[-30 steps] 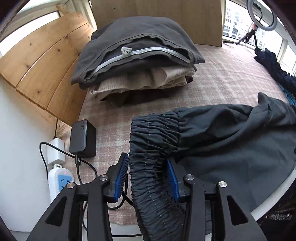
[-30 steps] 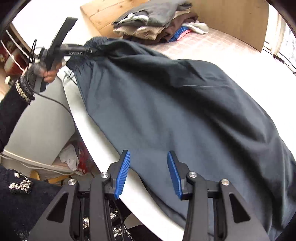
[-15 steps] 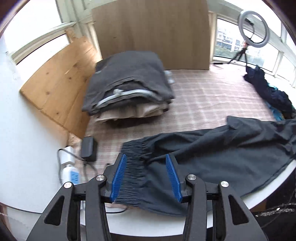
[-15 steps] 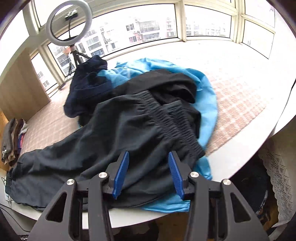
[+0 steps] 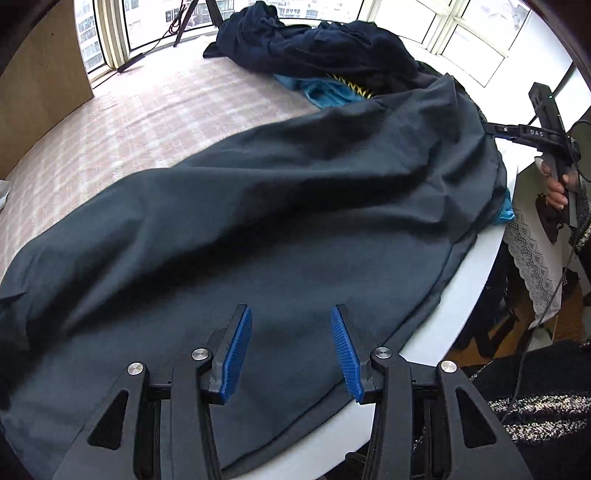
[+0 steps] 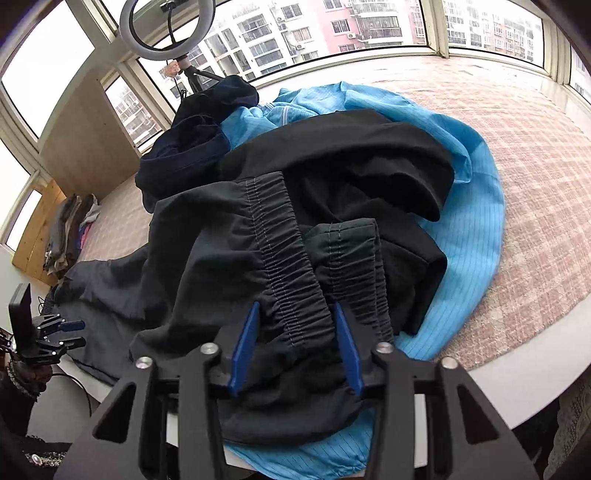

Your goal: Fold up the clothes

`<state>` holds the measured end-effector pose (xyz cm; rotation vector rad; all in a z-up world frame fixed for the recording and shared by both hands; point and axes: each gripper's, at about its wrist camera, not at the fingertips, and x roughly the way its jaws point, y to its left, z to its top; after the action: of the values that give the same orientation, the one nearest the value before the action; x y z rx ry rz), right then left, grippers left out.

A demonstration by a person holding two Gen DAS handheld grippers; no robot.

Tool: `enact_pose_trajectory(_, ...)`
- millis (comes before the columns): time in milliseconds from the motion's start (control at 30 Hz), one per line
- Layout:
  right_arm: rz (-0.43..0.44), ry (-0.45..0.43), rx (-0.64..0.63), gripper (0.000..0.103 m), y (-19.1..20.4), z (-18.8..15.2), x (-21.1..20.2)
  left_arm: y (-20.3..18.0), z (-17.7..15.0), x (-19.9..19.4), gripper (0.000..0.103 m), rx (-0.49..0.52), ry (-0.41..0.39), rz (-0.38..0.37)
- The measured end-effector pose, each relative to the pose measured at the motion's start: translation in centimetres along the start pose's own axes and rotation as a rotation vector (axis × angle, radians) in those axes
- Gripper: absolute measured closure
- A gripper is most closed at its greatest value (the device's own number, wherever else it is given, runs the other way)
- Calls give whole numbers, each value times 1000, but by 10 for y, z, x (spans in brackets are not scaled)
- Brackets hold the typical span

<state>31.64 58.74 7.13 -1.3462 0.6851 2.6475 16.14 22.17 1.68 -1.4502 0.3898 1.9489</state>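
Note:
Dark grey trousers [image 5: 295,206] lie stretched across the checked table cover. My left gripper [image 5: 290,310] hovers open just above their near part, with nothing between its fingers. In the right wrist view the trousers' gathered elastic waistband [image 6: 284,266] runs between the blue pads of my right gripper [image 6: 295,306], whose jaws stand wide apart around it. The right gripper [image 5: 495,131] also shows in the left wrist view, at the trousers' far right end with a hand on its handle. At the far left of the right wrist view, the left gripper [image 6: 74,334] appears open.
A black garment [image 6: 351,155] and a bright blue one [image 6: 476,221] lie under the waistband end, with a navy heap [image 5: 314,40] behind. A folded pile [image 6: 66,229] sits far left by a wooden board. The white table rim [image 5: 461,295] curves close by. A ring light [image 6: 166,29] stands at the window.
My left gripper let go of the elastic end it enclosed and swung right over the trousers. My right gripper swung to the waistband end and now straddles it.

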Motion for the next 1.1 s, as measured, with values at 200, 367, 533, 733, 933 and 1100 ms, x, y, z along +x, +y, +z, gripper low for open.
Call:
enact_pose_trajectory(200,31,-83,10,79,5,-16,-41,2,3,1,60,-67,9,10)
enact_pose_trajectory(367,-64,-4,83,79,-25,-52,-35,-1,6,-4,60,-88,1,-2)
enact_pose_trajectory(533,31,10,45,68,-33,-44,-21,-10,8,4,60,-67,49,10)
enact_pose_trajectory(733,136,-90,-32,46,-44,1,-39,-15,1,-6,60,-82,47,32)
enact_pose_trajectory(933,82,19,-160,62,-24,24,-2,-18,-8,-15,60,-108,42,53)
enact_pose_trajectory(1100,-15,1,-241,78,-8,17,-9,-8,-20,-18,60,-168,38,58)
